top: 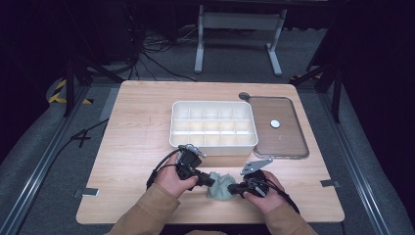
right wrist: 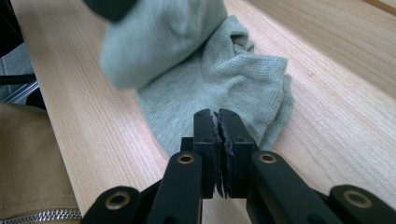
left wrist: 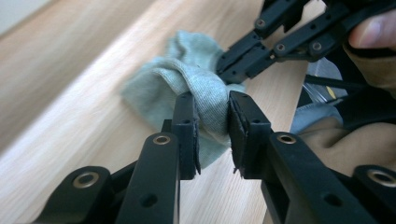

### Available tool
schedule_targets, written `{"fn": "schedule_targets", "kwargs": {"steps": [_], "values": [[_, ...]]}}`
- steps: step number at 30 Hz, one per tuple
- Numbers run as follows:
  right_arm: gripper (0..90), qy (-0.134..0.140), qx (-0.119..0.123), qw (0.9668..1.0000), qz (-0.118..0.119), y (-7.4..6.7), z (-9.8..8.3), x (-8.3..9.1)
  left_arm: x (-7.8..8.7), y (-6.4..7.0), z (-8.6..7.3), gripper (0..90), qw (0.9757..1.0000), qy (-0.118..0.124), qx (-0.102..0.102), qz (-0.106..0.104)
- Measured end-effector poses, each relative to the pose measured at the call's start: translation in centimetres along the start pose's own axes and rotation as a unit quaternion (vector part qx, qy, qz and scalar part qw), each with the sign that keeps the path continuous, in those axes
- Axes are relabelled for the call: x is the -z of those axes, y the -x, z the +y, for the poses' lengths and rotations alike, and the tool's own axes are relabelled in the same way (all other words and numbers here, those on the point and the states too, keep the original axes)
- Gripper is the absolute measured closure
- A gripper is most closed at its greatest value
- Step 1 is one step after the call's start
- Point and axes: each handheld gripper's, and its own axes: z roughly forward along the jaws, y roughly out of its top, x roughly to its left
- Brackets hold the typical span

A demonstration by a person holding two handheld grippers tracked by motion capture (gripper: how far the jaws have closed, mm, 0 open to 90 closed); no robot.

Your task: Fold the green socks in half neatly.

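Left gripper (top: pixel 208 180) and right gripper (top: pixel 234 189): black two-jaw linkage units with flat dark pads. Brass-coloured rivets (left wrist: pixel 161 139) mark each jaw pivot. A grey three-cornered plate (top: pixel 256 166) is mounted on top of each unit, and a black cable (top: pixel 157 169) trails from the body. Operator wears tan sleeves (top: pixel 149 209); a metal zip (right wrist: pixel 44 217) runs along one
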Motion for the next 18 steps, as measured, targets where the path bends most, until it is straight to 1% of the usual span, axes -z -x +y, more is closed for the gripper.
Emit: {"fn": "schedule_targets", "kwargs": {"steps": [2,4,6,7,8,9,10,11,12,14,16,18], "values": [[86.5,-0.002,0.002,1.0,-0.001,0.0,0.1,0.0,-0.8,0.5,0.2,74.6,0.9999,0.003,-0.014,-0.004],[86.5,-0.004,0.001,1.0,0.0,0.0,0.1,0.0,-1.3,0.8,0.5,74.5,0.9997,0.009,-0.021,-0.008],[86.6,-0.004,-0.001,1.0,0.0,0.0,0.1,0.0,-1.8,0.9,0.7,73.0,0.9995,0.013,-0.028,-0.006],[86.5,-0.003,-0.001,1.0,0.001,0.0,0.1,0.0,-2.2,1.0,0.7,71.5,0.9992,0.01,-0.038,-0.006],[86.5,-0.003,-0.001,1.0,0.001,0.0,0.1,0.0,-2.6,1.1,0.7,68.3,0.9985,0.005,-0.055,-0.006],[86.4,-0.003,0.0,1.0,0.0,0.0,0.1,0.0,-2.9,1.3,0.6,62.6,0.9971,-0.002,-0.076,-0.004],[86.4,-0.002,-0.001,1.0,-0.001,0.0,0.1,0.0,-3.2,1.5,0.6,56.2,0.9957,-0.008,-0.092,-0.005],[86.4,-0.002,-0.001,1.0,0.0,0.0,0.0,0.0,-3.3,1.6,0.5,52.6,0.9949,-0.013,-0.1,-0.005],[86.4,-0.001,-0.002,1.0,0.001,0.1,0.1,0.0,-3.3,1.7,0.5,51.4,0.9942,-0.016,-0.106,-0.001],[86.1,-0.001,-0.001,1.0,-0.001,0.0,0.1,0.2,-3.3,1.6,0.5,51.1,0.994,-0.017,-0.108,0.0],[86.2,0.003,-0.002,1.0,-0.004,0.0,0.3,0.6,-3.2,1.6,0.5,51.1,0.9944,-0.016,-0.104,0.002],[86.8,0.016,-0.002,0.9998,-0.012,-0.1,0.6,1.3,-3.2,1.6,0.4,50.3,0.9943,-0.015,-0.105,-0.001]]}}
